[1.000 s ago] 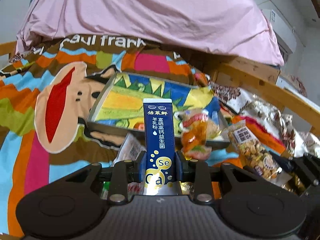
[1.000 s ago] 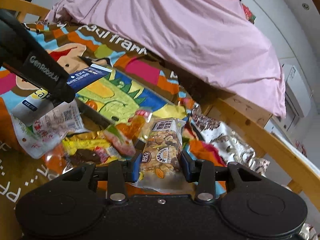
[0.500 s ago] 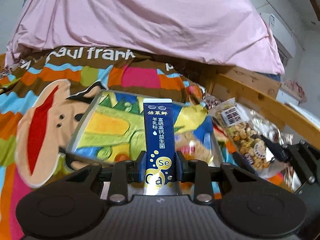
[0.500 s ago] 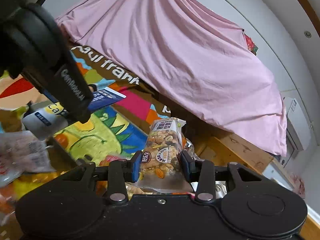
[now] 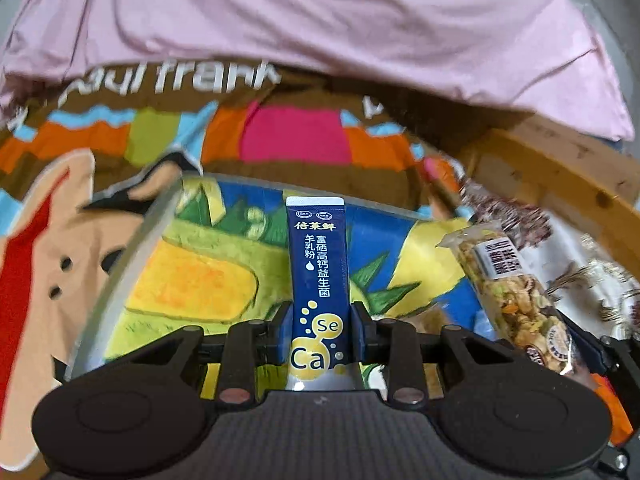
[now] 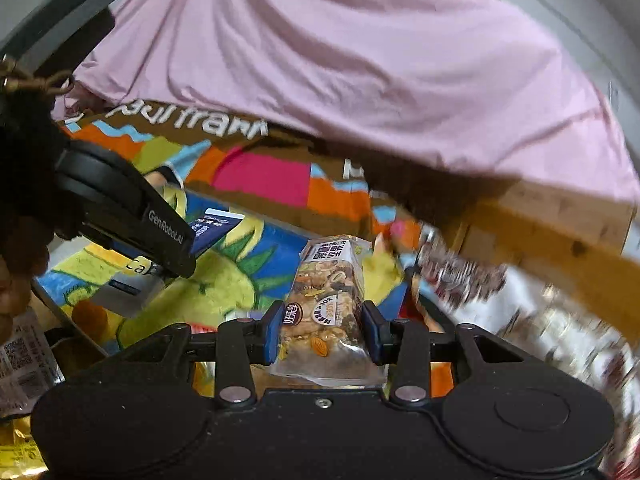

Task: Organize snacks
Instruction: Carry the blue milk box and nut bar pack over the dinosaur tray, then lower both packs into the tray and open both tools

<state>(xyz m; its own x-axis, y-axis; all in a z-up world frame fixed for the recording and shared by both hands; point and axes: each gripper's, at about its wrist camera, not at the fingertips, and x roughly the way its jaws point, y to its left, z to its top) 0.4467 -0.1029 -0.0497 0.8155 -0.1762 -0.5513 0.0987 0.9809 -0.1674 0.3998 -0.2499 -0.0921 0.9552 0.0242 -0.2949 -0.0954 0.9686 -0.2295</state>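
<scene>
My left gripper [image 5: 319, 334] is shut on a dark blue milk-powder stick [image 5: 318, 272] and holds it above a tray [image 5: 120, 276] with a colourful cartoon print. My right gripper [image 6: 322, 332] is shut on a clear pack of mixed nuts [image 6: 326, 304], also over the tray [image 6: 224, 288]. The nut pack [image 5: 508, 292] shows at the right of the left wrist view. The left gripper [image 6: 168, 240] with the blue stick [image 6: 212, 230] shows at the left of the right wrist view.
The tray lies on a bright patchwork bedspread [image 5: 280, 140]. A pink sheet [image 5: 320, 20] hangs behind it. A wooden bed rail [image 5: 560, 172] runs at the right. Loose snack packets [image 6: 20, 360] lie at the left edge of the right wrist view.
Both grippers have moved forward from the snack pile to above the tray, each carrying its packet. The loose snacks have dropped out of the left wrist view.
</scene>
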